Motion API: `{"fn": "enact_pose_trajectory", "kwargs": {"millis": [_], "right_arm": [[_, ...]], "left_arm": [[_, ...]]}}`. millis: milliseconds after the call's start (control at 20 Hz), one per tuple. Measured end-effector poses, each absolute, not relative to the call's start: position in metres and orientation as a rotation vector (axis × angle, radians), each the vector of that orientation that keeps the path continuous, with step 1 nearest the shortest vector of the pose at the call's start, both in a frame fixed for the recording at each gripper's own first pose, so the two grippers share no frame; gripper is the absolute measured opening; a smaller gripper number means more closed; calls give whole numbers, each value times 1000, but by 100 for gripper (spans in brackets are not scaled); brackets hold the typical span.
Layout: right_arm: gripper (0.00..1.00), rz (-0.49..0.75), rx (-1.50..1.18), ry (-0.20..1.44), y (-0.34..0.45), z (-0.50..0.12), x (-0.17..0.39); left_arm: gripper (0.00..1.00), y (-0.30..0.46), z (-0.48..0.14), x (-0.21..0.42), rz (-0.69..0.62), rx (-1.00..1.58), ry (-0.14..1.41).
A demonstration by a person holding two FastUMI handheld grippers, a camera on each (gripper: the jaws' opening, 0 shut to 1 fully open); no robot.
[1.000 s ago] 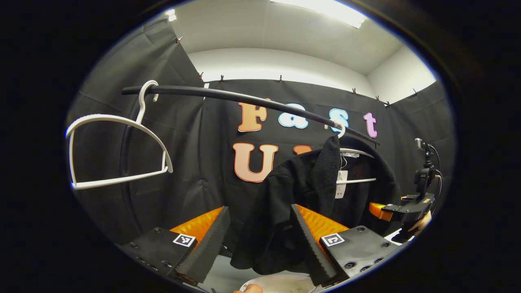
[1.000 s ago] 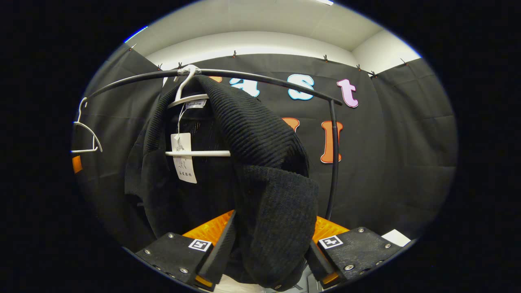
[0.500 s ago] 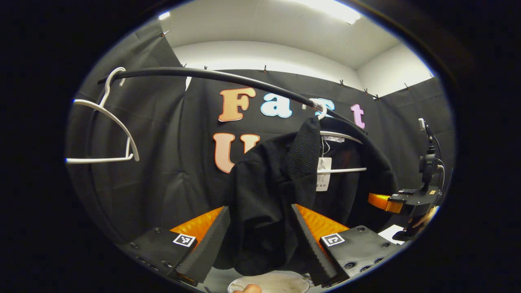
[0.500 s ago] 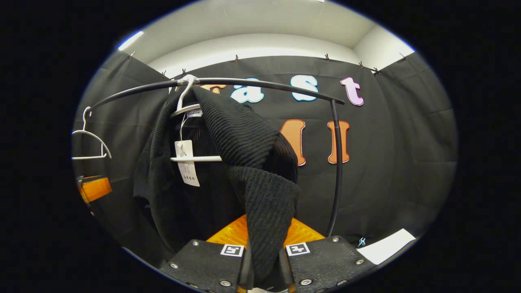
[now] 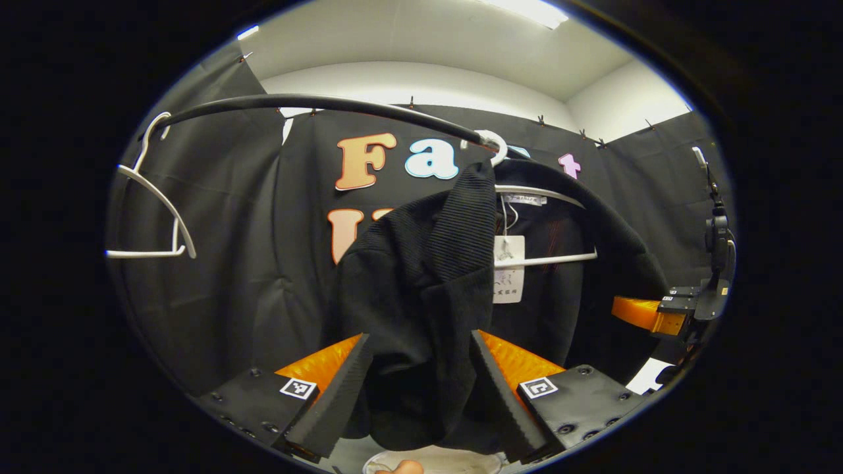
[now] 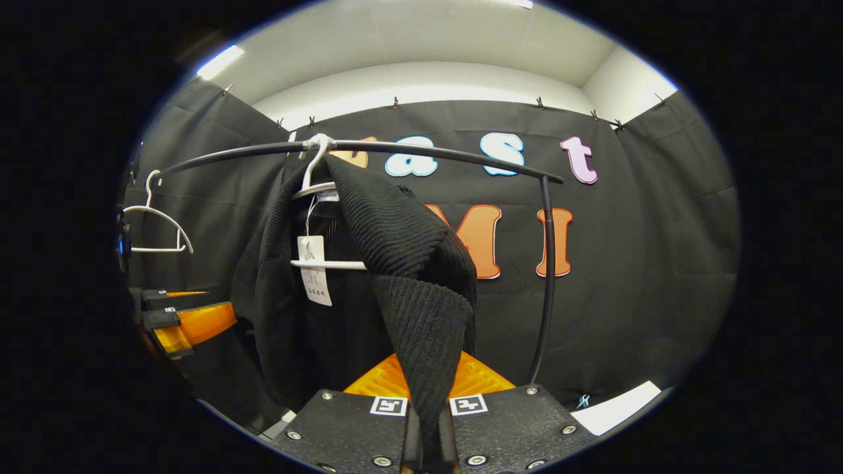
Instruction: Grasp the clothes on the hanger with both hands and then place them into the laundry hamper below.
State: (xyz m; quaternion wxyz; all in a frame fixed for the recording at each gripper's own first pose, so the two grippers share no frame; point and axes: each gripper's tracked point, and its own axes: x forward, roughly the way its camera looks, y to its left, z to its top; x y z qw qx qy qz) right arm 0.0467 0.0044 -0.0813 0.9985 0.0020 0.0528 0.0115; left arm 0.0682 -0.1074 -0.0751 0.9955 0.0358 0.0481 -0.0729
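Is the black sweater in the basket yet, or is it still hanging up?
Still hanging. The right tool has pinched the black sweater. The left tool is open with cloth between its fingers, not gripping yet. The sweater stays on its white hanger. Left: close, pull it off, drop it below.

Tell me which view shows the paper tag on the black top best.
The left gripper view: there the tag is larger and faces the camera, hanging beside the collar of the black top. In the right gripper view the tag is smaller and off to the side.
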Motion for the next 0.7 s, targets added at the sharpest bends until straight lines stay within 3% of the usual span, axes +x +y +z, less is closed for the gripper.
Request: {"fn": "enact_pose_trajectory", "kwargs": {"millis": [150,350,400,700], "right_arm": [[9,33,9,99,2,-78,42],[9,38,7,81,-5,-68,35],[8,37,4,74,-7,-64,33],[8,48,6,53,-13,-49,22]], "left_arm": [[100,-119,-80,79,-158,58,108],[100,-126,-83,89,-165,47,114],[93,-134,-86,95,-178,39,114],[100,-146,-100,123,-167,76,128]]}}
